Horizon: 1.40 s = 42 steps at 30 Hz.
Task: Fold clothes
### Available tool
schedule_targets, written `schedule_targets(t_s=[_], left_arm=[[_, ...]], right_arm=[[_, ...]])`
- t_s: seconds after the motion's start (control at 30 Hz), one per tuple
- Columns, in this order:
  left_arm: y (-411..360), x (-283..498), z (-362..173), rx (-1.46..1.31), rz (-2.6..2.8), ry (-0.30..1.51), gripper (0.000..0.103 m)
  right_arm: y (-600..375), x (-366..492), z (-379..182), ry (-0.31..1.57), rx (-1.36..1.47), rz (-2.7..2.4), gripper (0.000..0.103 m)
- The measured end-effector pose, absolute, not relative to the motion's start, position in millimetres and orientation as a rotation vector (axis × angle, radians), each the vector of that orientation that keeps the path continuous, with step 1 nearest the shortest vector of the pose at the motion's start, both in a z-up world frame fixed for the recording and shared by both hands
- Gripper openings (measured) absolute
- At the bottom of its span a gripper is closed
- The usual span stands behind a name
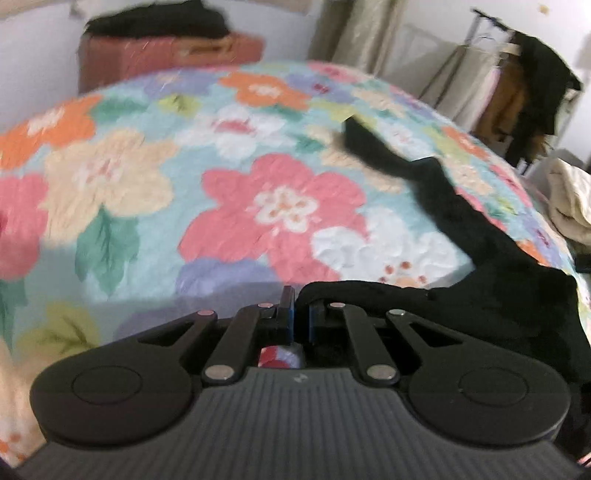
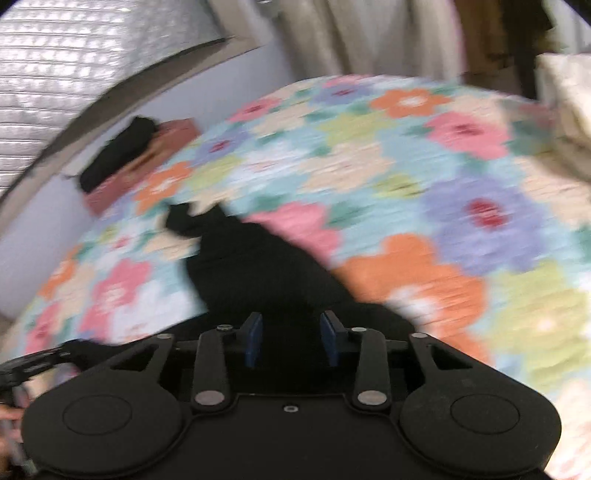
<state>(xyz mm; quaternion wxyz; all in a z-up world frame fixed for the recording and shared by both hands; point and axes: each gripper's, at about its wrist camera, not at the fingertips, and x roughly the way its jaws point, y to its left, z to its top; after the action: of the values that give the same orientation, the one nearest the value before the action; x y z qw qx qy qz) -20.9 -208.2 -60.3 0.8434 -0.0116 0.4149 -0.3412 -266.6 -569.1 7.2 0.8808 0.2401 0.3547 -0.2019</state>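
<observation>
A black garment (image 1: 480, 258) lies on the floral bedspread (image 1: 221, 184) and stretches from the near right toward the far middle. My left gripper (image 1: 301, 314) is shut on the garment's near edge, which drapes over the right finger. In the right wrist view the same black garment (image 2: 251, 266) runs from under my right gripper (image 2: 291, 339) toward the far left. The right gripper is open, with its blue pads (image 2: 253, 338) apart over the black cloth. The view is blurred. The left gripper (image 2: 29, 365) shows at the lower left edge.
A reddish box (image 1: 166, 55) with dark cloth (image 1: 155, 22) on top stands at the bed's far end. A clothes rack (image 1: 524, 92) with hanging garments and a pale bundle (image 1: 569, 199) are at the right. Curtains (image 2: 369, 37) hang behind the bed.
</observation>
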Motion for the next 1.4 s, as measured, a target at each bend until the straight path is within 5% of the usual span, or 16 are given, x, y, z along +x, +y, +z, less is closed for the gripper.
schedule_targets(t_s=[0.23, 0.37, 0.53, 0.7, 0.8, 0.87, 0.9, 0.97, 1.03, 1.1, 1.13, 1.17, 1.4], left_arm=[[-199.1, -5.0, -63.5, -0.065, -0.733, 0.95, 0.007], [-189.5, 0.1, -53.2, -0.053, -0.829, 1.037, 0.021], [-181.5, 4.5, -16.6, 0.027, -0.867, 0.921, 0.044], [-260.6, 19.8, 0.8, 0.145, -1.038, 0.951, 0.047], [-324.9, 27.6, -5.2, 0.188, -1.122, 0.965, 0.062], [-369.8, 32.5, -21.8, 0.228, -1.12, 0.989, 0.063], [-392.3, 35.0, -30.1, 0.248, -1.119, 1.001, 0.063], [-434.1, 40.0, -48.2, 0.294, -1.113, 1.023, 0.063], [-453.0, 47.1, -59.0, 0.27, -1.102, 0.999, 0.063], [-465.8, 55.6, -66.9, 0.219, -1.08, 0.966, 0.055], [-469.3, 63.0, -69.4, 0.176, -1.073, 0.978, 0.041], [-473.0, 70.3, -71.7, 0.139, -1.068, 0.993, 0.012], [-476.9, 100.1, -29.1, 0.146, -0.863, 0.753, 0.011]], right_arm=[[-605.6, -261.3, -3.5, 0.809, 0.512, -0.417, 0.052], [-608.6, -243.4, -11.2, 0.863, 0.512, -0.333, 0.053], [-601.9, -220.6, -16.6, 0.946, 0.386, -0.253, 0.06], [-615.2, -200.9, -33.7, 1.029, 0.368, -0.184, 0.06], [-614.9, -194.7, -39.6, 1.027, 0.354, -0.165, 0.06], [-613.3, -193.7, -40.2, 1.006, 0.34, -0.169, 0.058], [-612.6, -193.2, -40.6, 0.995, 0.333, -0.171, 0.053], [-611.0, -192.1, -41.2, 0.974, 0.319, -0.175, 0.026], [-609.5, -191.1, -41.8, 0.952, 0.305, -0.179, 0.015], [-608.0, -190.0, -42.5, 0.93, 0.291, -0.183, 0.013], [-607.2, -189.5, -42.8, 0.92, 0.284, -0.185, 0.012], [-606.4, -189.0, -43.1, 0.909, 0.277, -0.187, 0.012], [-633.7, -158.3, -14.8, 0.833, 0.271, -0.265, 0.011]])
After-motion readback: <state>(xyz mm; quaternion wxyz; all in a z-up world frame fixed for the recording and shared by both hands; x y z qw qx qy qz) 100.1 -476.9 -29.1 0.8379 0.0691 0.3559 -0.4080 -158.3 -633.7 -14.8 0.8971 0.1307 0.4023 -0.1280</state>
